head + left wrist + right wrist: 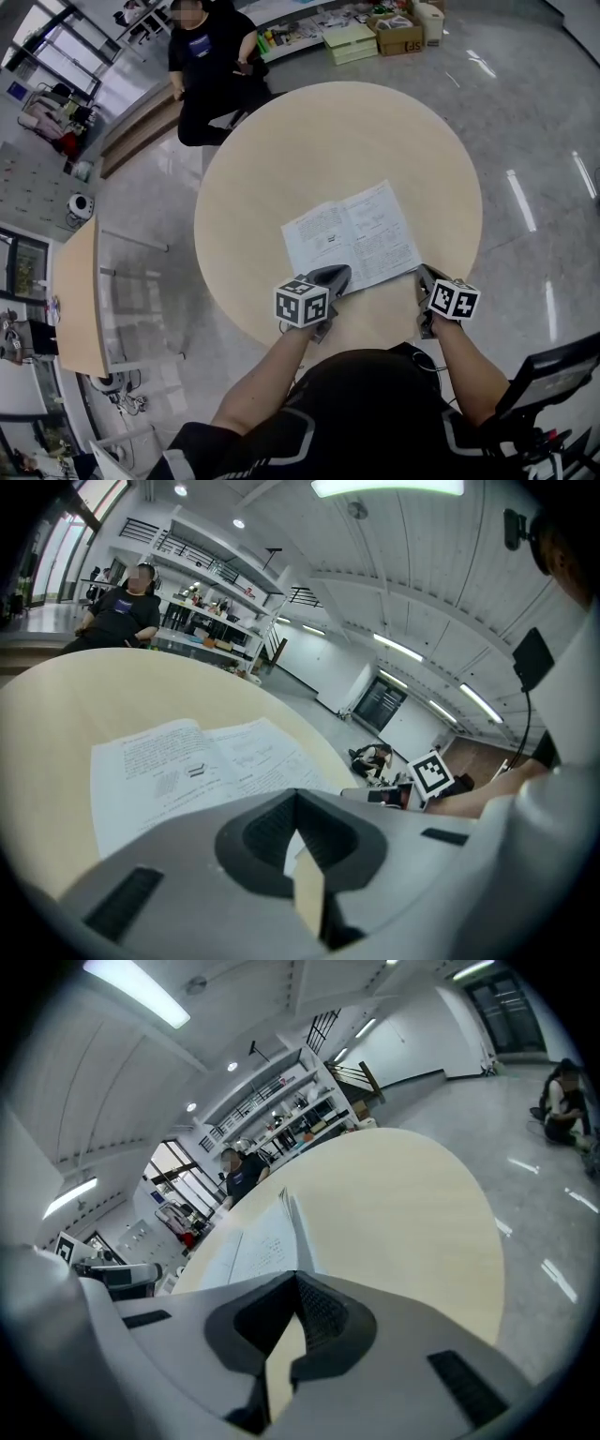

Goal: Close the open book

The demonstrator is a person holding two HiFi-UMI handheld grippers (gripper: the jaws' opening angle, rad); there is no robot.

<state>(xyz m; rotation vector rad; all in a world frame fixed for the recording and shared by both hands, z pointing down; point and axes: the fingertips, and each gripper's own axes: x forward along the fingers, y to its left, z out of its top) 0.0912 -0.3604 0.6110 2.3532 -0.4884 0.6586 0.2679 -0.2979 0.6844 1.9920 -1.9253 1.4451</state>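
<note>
Head view is showing the white open paper book lying on the round beige table, nothing closed yet; my left gripper and right gripper (jaws together, empty) are hovering at its near edge.

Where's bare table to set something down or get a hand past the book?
Free: the far half of the round table, between the open book and the far rim, plus strips left and right of the book. Crowded: the near rim, where left gripper and right gripper sit at the book's near edge.
</note>
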